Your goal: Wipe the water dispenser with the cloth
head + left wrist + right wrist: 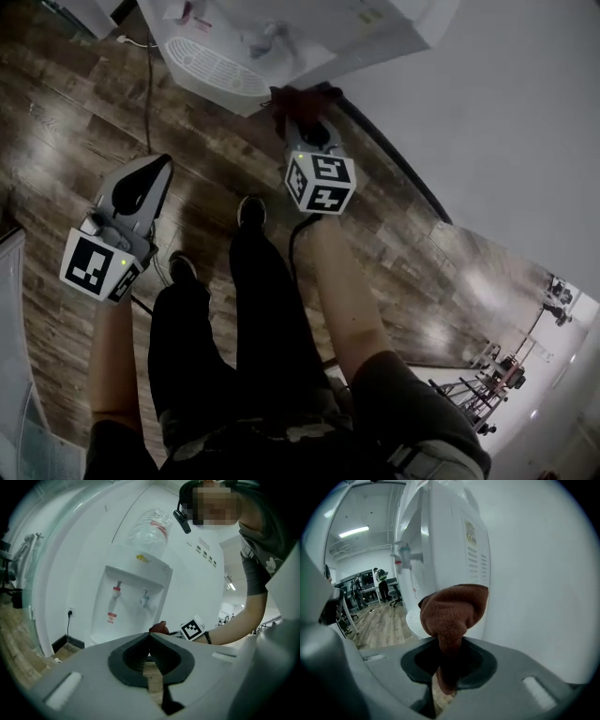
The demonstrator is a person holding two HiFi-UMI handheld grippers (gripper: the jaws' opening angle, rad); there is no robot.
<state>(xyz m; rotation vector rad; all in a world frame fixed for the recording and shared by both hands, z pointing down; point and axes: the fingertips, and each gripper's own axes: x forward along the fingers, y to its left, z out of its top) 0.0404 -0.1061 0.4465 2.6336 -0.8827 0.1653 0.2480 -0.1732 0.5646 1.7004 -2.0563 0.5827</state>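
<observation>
Brown cloth (454, 609) at water dispenser (445, 545) side.
I find the right gripper (449, 644) fingers clamped on the cloth; left gripper (150, 639) fingers together, holding nothing, away from it.

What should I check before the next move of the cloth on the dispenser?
1. Cloth clamped in right gripper: ok.
2. Cloth touching the side of the dispenser: cannot tell.
3. Cloth clear of the taps: ok.
4. Left gripper shut, empty, away from the dispenser: ok.
5. Cord away from the cloth: ok.
</observation>
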